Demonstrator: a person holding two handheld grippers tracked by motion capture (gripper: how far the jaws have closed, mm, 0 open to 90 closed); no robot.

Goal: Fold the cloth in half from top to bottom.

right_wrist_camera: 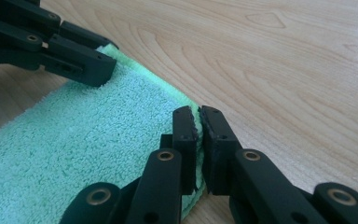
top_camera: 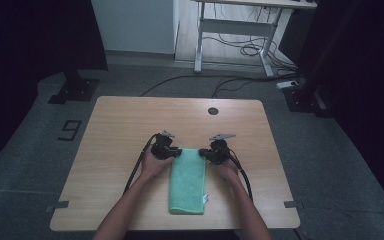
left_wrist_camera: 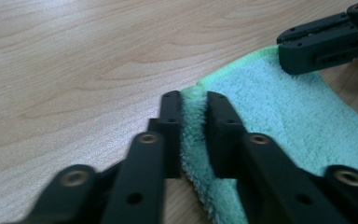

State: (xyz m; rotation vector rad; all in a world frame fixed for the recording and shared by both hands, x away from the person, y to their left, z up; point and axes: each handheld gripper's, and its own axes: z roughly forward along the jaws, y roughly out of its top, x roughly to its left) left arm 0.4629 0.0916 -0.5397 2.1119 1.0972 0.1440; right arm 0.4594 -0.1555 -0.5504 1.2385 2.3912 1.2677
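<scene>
Green towel (top_camera: pixel 187 181) lies folded in long strip at lower centre of high view, on wooden table (top_camera: pixel 120 130). Left gripper (top_camera: pixel 178 151) at towel's far left corner, jaws clamped on that corner; in left gripper view, pile bulges between its pads (left_wrist_camera: pixel 173 126). Right gripper (top_camera: pixel 203 154) at far right corner, jaws pinched tight on towel edge, thin fold between them in right gripper view. Hands just beside towel, forearms entering from bottom of frame.
</scene>
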